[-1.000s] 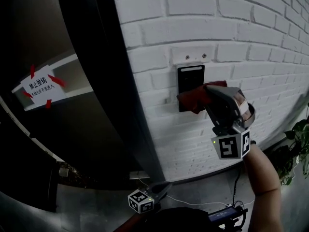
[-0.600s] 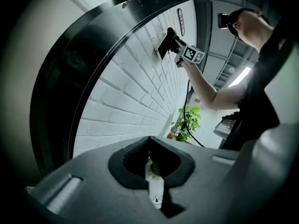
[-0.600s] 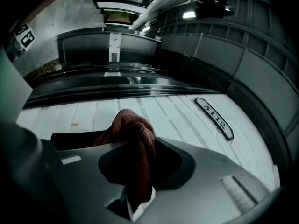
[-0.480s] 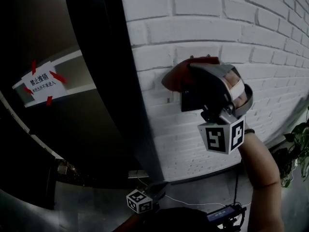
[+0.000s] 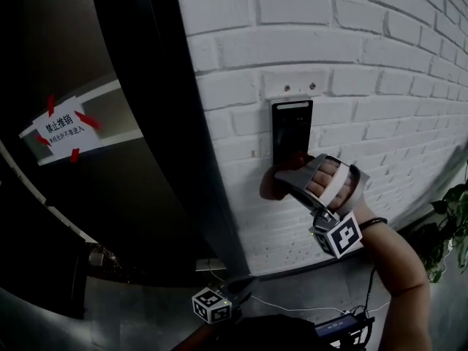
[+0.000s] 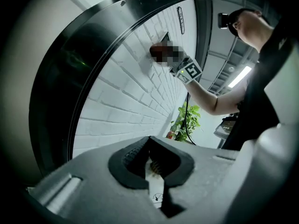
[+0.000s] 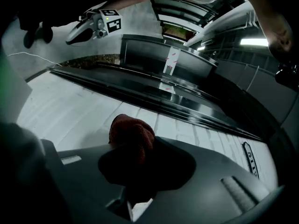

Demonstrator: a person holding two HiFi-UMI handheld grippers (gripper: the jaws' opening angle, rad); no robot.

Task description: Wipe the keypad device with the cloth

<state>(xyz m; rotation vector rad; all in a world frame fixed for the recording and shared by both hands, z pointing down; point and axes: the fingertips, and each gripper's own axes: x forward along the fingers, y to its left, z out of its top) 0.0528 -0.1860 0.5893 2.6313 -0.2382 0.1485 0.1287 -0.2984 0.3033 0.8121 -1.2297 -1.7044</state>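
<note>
A black keypad device (image 5: 291,129) is fixed to the white brick wall (image 5: 351,42). My right gripper (image 5: 287,180) sits just below the keypad's lower edge, shut on a dark red cloth (image 5: 272,183) that is pressed to the bricks. In the right gripper view the bunched cloth (image 7: 133,135) bulges out of the right gripper (image 7: 134,171) against the wall. My left gripper (image 5: 238,291) hangs low near the floor, far from the keypad. In its own view the left gripper (image 6: 152,164) is shut with nothing in it, and the cloth (image 6: 156,50) shows far up the wall.
A dark curved metal door frame (image 5: 168,137) runs along the left of the wall. A white sign with red tape (image 5: 62,126) hangs on the glass beyond it. A green plant (image 5: 455,221) stands at the right, and a cable and a small device (image 5: 344,326) lie on the floor.
My right gripper carried the cloth up over the top of the keypad, then down its face to below the lower edge. The keypad is uncovered now. The left gripper stayed put.
</note>
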